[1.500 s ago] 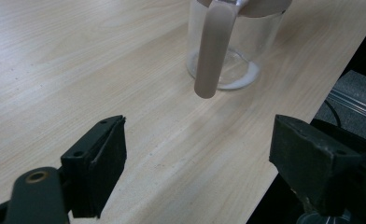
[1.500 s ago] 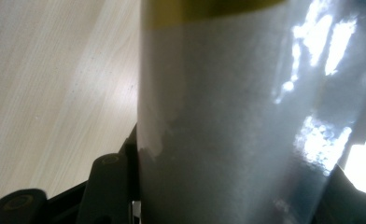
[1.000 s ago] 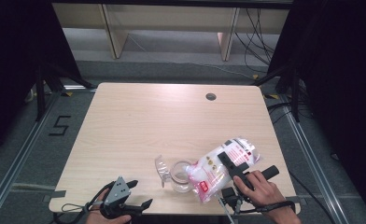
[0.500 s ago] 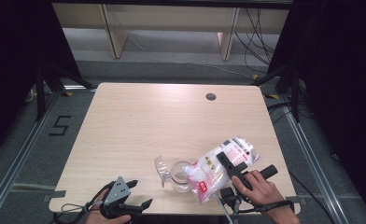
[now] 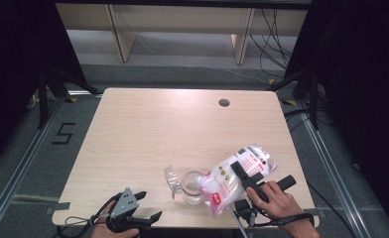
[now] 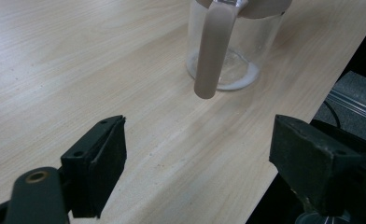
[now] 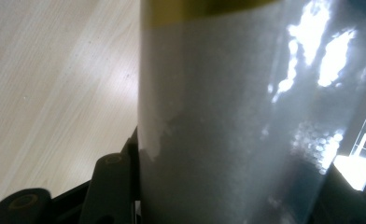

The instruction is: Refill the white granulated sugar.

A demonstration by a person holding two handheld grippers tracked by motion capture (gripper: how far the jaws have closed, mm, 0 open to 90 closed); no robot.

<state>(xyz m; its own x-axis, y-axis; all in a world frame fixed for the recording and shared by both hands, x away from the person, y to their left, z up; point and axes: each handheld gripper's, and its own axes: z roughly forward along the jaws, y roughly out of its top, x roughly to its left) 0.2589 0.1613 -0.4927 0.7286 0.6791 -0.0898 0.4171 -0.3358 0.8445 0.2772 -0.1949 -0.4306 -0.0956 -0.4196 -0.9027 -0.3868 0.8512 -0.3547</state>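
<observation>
A clear plastic bag (image 5: 227, 179) of white grains with a pink label lies tilted, its lower end over the mouth of a clear glass jug (image 5: 192, 187) near the table's front edge. My right gripper (image 5: 262, 172) is shut on the bag's upper half. In the right gripper view the bag (image 7: 228, 116) sits between the two jaws and hides most of the table. My left gripper (image 5: 150, 206) stands open at the front left, apart from the jug. The left gripper view looks between its jaws (image 6: 204, 163) at the jug (image 6: 228, 60) and its handle (image 6: 214, 51).
The light wooden table (image 5: 158, 129) has a small round cable hole (image 5: 224, 102) at the back right. Its front edge runs close under both hands. Wooden shelving (image 5: 182, 25) stands beyond the far edge, and a "5" mark (image 5: 63, 134) is on the floor at the left.
</observation>
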